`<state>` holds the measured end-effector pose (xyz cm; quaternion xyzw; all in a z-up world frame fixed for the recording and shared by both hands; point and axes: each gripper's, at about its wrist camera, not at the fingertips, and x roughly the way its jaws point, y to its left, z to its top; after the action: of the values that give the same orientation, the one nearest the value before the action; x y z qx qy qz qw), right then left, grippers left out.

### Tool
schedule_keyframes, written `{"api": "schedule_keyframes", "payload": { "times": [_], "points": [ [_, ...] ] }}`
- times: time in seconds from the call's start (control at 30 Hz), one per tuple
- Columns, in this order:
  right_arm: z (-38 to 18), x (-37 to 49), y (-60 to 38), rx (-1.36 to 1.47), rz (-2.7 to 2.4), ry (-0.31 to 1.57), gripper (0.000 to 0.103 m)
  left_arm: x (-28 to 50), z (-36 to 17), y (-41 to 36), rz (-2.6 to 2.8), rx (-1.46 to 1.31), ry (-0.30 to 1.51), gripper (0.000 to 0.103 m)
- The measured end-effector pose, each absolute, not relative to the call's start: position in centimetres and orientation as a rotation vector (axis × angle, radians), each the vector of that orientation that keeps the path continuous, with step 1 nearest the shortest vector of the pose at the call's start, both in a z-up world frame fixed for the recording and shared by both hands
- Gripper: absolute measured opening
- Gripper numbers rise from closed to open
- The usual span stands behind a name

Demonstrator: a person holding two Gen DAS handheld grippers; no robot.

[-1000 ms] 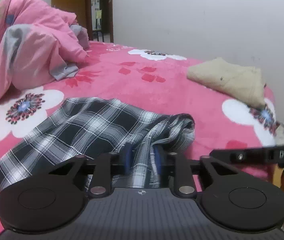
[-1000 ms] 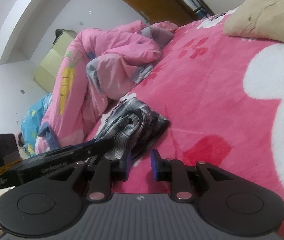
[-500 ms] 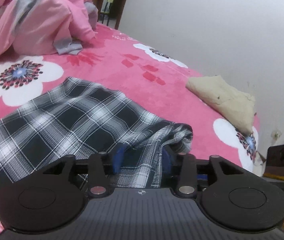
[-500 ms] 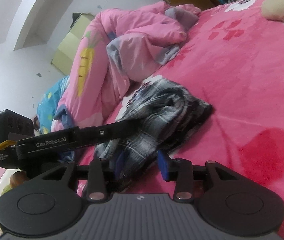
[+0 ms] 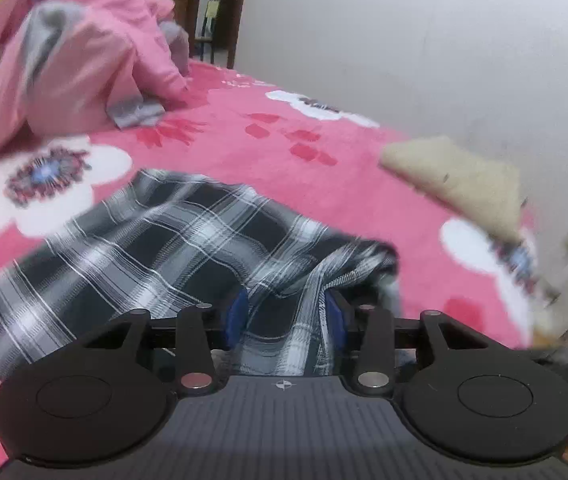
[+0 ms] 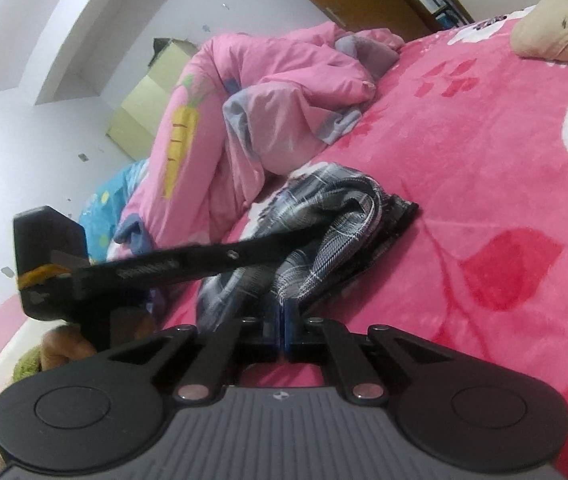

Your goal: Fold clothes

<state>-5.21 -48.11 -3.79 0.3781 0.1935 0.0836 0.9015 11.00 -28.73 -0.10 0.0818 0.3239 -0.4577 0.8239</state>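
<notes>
Plaid garment (image 5: 172, 248) bunched on pink bedspread (image 5: 323, 168), left gripper (image 5: 284, 314) spread around its edge, right gripper (image 6: 284, 316) pinching its edge.

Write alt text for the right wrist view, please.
The right gripper, its blue pads pressed together, pinches an edge of the bunched plaid garment on a pink flowered bedspread. The left gripper reaches in from the left; a crumpled pink quilt lies behind.

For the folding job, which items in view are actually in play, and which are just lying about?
In play:
- plaid garment, lying on the bed
- left gripper, open around a fold of it
- right gripper, shut on its edge

Lying about:
- pink quilt, heaped
- beige garment by the wall
- pink floral blanket, underneath
</notes>
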Motion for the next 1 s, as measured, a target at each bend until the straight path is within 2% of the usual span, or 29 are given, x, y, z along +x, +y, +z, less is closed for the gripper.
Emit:
{"api": "schedule_keyframes", "payload": {
  "times": [0.03, 0.1, 0.13, 0.47, 0.63, 0.87, 1.0],
  "points": [
    [-3.8, -5.1, -48.1, 0.781, 0.172, 0.398, 0.002, 10.8, 0.0, -28.8, -0.969, 0.186, 0.677, 0.025],
    [-3.8, -4.9, -48.1, 0.778, 0.171, 0.394, 0.002, 10.5, 0.1, -28.9, -0.959, 0.211, 0.653, 0.011],
    [-3.7, -4.8, -48.1, 0.774, 0.171, 0.391, 0.002, 10.3, 0.2, -29.0, -0.954, 0.224, 0.641, 0.007],
    [-0.8, -2.1, -47.2, 0.643, 0.229, 0.313, 0.002, 9.8, 2.4, -28.0, -0.945, 0.168, 0.573, 0.003],
    [-1.2, 1.8, -46.5, 0.609, 0.200, 0.413, 0.002, 9.4, 2.8, -27.8, -0.964, 0.158, 0.560, 0.003],
    [-3.9, 4.7, -46.3, 0.735, 0.139, 0.486, 0.004, 9.1, 1.8, -28.3, -0.997, 0.170, 0.581, 0.003],
    [-4.0, 2.4, -47.4, 0.799, 0.108, 0.401, 0.013, 9.2, 1.0, -28.1, -0.993, 0.176, 0.600, 0.003]
  ]
}}
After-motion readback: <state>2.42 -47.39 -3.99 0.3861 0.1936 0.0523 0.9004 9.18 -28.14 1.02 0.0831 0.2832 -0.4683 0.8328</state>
